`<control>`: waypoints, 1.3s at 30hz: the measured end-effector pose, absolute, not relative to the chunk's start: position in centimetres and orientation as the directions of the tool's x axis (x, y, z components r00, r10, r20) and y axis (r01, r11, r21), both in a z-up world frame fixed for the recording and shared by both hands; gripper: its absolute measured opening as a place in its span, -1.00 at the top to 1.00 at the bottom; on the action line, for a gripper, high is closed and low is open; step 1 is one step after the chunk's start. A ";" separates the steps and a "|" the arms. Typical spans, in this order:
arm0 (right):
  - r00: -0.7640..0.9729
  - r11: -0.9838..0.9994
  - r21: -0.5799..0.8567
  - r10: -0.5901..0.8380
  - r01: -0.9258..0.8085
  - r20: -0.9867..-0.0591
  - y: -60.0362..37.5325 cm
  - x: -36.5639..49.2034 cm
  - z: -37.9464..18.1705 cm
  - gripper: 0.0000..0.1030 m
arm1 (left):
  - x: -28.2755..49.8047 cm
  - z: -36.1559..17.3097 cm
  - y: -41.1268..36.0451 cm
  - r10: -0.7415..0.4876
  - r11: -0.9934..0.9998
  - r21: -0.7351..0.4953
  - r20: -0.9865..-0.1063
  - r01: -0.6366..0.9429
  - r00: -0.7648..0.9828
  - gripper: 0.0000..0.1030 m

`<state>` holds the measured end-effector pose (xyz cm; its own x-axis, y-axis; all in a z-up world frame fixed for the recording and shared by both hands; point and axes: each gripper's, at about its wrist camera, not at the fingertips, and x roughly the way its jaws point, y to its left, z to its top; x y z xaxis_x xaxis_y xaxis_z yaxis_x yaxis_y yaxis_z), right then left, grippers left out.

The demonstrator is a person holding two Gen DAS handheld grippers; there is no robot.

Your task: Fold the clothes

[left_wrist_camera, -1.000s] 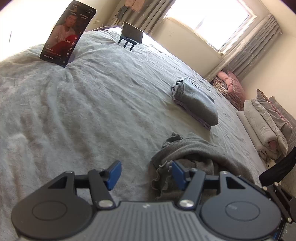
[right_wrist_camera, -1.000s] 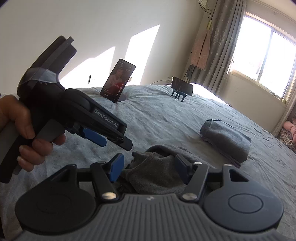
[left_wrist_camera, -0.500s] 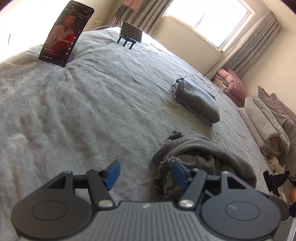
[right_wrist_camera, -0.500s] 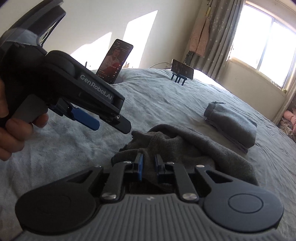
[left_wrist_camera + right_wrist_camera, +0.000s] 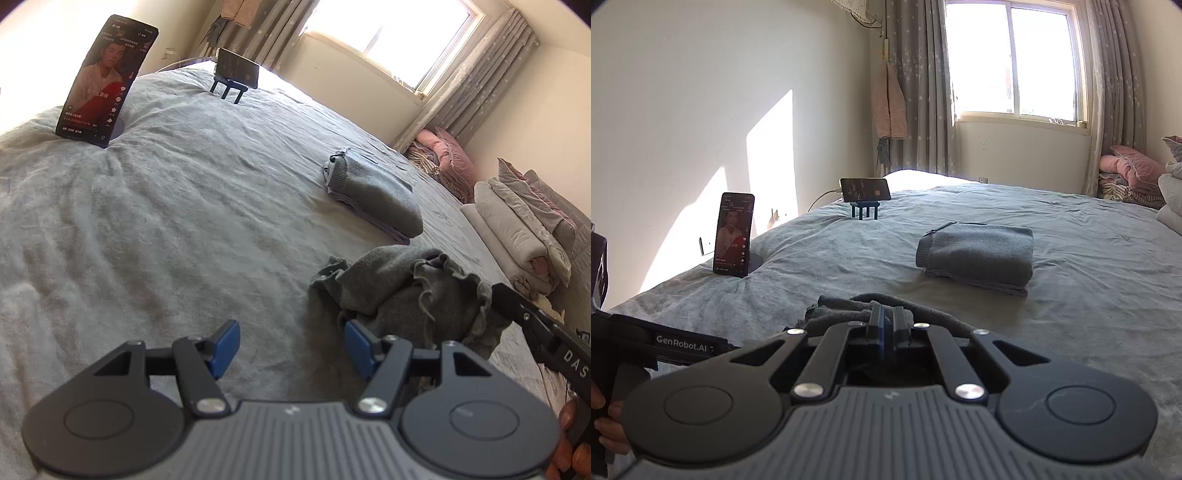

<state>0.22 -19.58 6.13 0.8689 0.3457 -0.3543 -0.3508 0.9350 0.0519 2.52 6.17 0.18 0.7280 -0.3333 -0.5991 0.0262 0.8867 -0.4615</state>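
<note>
A crumpled dark grey garment (image 5: pixel 402 291) with a ruffled edge lies bunched on the grey bed (image 5: pixel 184 229). My right gripper (image 5: pixel 886 326) is shut on a fold of this garment (image 5: pixel 842 310), and the cloth is raised a little off the bed. In the left wrist view its black finger (image 5: pixel 532 325) reaches into the bunch from the right. My left gripper (image 5: pixel 291 345) hovers open just left of the garment, its blue pads (image 5: pixel 223 343) holding nothing. A folded grey garment (image 5: pixel 373 195) (image 5: pixel 979 254) lies farther back on the bed.
An upright phone on a stand (image 5: pixel 733 234) and a sideways phone on a small stand (image 5: pixel 865 190) sit at the bed's far left. Folded quilts and pillows (image 5: pixel 517 229) are stacked at the right. A window (image 5: pixel 1012 59) with curtains is behind.
The right gripper's jaws closed on the crumpled garment, and it rolled level and rose, pulling the cloth up. The left gripper stayed open in place.
</note>
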 end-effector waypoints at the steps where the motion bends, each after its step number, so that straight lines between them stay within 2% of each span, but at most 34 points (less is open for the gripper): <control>1: 0.874 0.939 0.060 0.337 -0.338 -0.349 -19.9 0.3 6.3 0.98 | 2.5 0.2 6.0 -0.338 0.888 -0.458 -0.597 0.037 0.727 -0.25; 5: 0.891 0.953 0.083 0.303 -0.292 -0.338 -21.5 0.5 6.6 1.00 | 2.2 0.4 5.1 -0.398 0.877 -0.465 -0.567 0.118 0.721 -0.24; 10: 0.867 0.939 0.100 0.343 -0.330 -0.360 -22.0 0.6 6.7 1.00 | 2.0 0.4 3.2 -0.466 0.870 -0.432 -0.565 0.238 0.681 -0.25; 11: 0.862 0.936 0.099 0.350 -0.338 -0.366 -21.9 0.6 6.7 0.97 | 2.0 0.2 2.8 -0.467 0.874 -0.419 -0.576 0.248 0.671 -0.25; 13: 0.851 0.929 0.097 0.366 -0.357 -0.376 -21.5 0.5 6.5 0.76 | 2.2 -0.1 2.6 -0.457 0.880 -0.409 -0.590 0.242 0.666 -0.25; 18: 0.823 0.918 0.061 0.380 -0.393 -0.422 -20.3 0.7 5.6 0.71 | 2.7 -0.7 3.1 -0.465 0.872 -0.430 -0.583 0.232 0.666 -0.29; 19: 0.816 0.915 0.056 0.383 -0.400 -0.434 -20.1 0.8 5.3 0.61 | 2.8 -0.8 3.2 -0.477 0.863 -0.450 -0.570 0.231 0.669 -0.28; 20: 0.812 0.913 0.050 0.384 -0.404 -0.439 -19.8 0.9 5.2 0.37 | 2.9 -0.9 3.4 -0.488 0.853 -0.469 -0.556 0.231 0.672 -0.25; 22: 0.812 0.910 0.028 0.382 -0.413 -0.442 -19.4 0.8 4.9 0.03 | 3.2 -0.9 3.7 -0.518 0.823 -0.519 -0.522 0.230 0.677 -0.24; 26: 0.822 0.908 -0.021 0.369 -0.418 -0.434 -18.6 0.7 4.8 0.02 | 4.1 -0.9 4.3 -0.593 0.726 -0.651 -0.428 0.222 0.682 -0.06; 28: 0.823 0.910 -0.013 0.368 -0.414 -0.432 -18.7 0.8 4.9 0.02 | 4.8 -1.4 4.2 -0.611 0.692 -0.694 -0.414 0.201 0.675 0.07; 30: 0.825 0.913 -0.009 0.365 -0.409 -0.432 -18.8 0.9 4.9 0.02 | 5.1 -1.7 3.9 -0.608 0.687 -0.704 -0.421 0.180 0.673 0.46; 31: 0.826 0.913 -0.012 0.362 -0.407 -0.433 -18.8 0.9 4.9 0.02 | 5.1 -1.9 3.7 -0.604 0.688 -0.704 -0.425 0.173 0.675 0.55; 32: 0.827 0.914 -0.014 0.359 -0.405 -0.433 -18.8 0.9 5.0 0.02 | 4.9 -1.7 3.6 -0.603 0.693 -0.697 -0.421 0.184 0.678 0.73; 33: 0.828 0.914 -0.020 0.357 -0.405 -0.433 -18.7 0.9 5.0 0.01 | 4.6 -1.3 3.4 -0.606 0.703 -0.679 -0.415 0.212 0.679 0.80; 39: 0.824 0.896 -0.062 0.375 -0.439 -0.425 -18.2 0.5 5.9 0.01 | 1.2 0.8 1.6 -0.647 0.748 -0.502 -0.404 0.435 0.647 0.86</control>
